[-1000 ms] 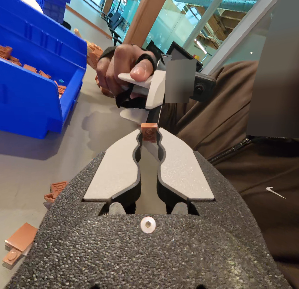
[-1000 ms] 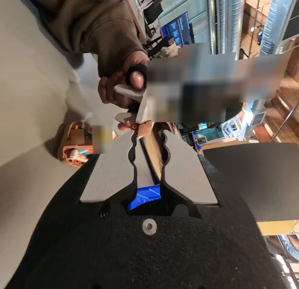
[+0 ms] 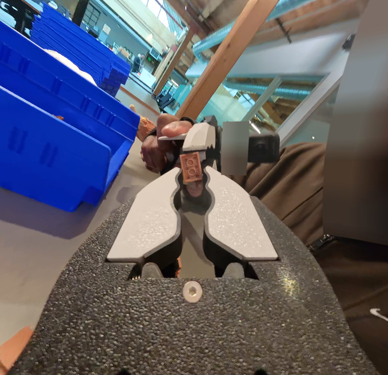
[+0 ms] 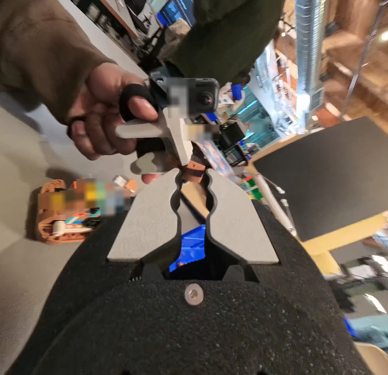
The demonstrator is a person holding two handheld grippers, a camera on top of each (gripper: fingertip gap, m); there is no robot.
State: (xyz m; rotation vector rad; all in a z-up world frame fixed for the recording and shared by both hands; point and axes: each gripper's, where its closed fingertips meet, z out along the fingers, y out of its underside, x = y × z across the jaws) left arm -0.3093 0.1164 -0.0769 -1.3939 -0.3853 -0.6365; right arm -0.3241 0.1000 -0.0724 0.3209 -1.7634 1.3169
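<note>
A small brown plate brick (image 3: 190,167) sits between the tips of my left gripper (image 3: 192,172), underside towards the camera; the jaws are shut on its sides. My right gripper (image 4: 193,173) faces it head-on. A brown brick (image 4: 193,172) fills the narrow gap between the right gripper's tips, and its jaws stand against both sides. In the left wrist view the right gripper's grey finger (image 3: 197,138) reaches down onto the brick, held by a hand (image 3: 155,153). In the right wrist view the left gripper's grey finger (image 4: 178,146) comes down to the brick, held by a hand (image 4: 100,121).
Two blue bins (image 3: 52,144) stand on the grey table (image 3: 25,249) at left. An orange brick-built model (image 4: 60,228) lies on the table left of the right gripper. A black panel with a yellow edge (image 4: 325,176) stands at right. A brown sleeve (image 3: 289,186) is close behind. Less than 4 cm separates the two grippers' tips.
The two grippers have come together. The right gripper's tips, beside the brick before, now stand around it with a narrower gap. The left gripper has tilted up and still holds the brick.
</note>
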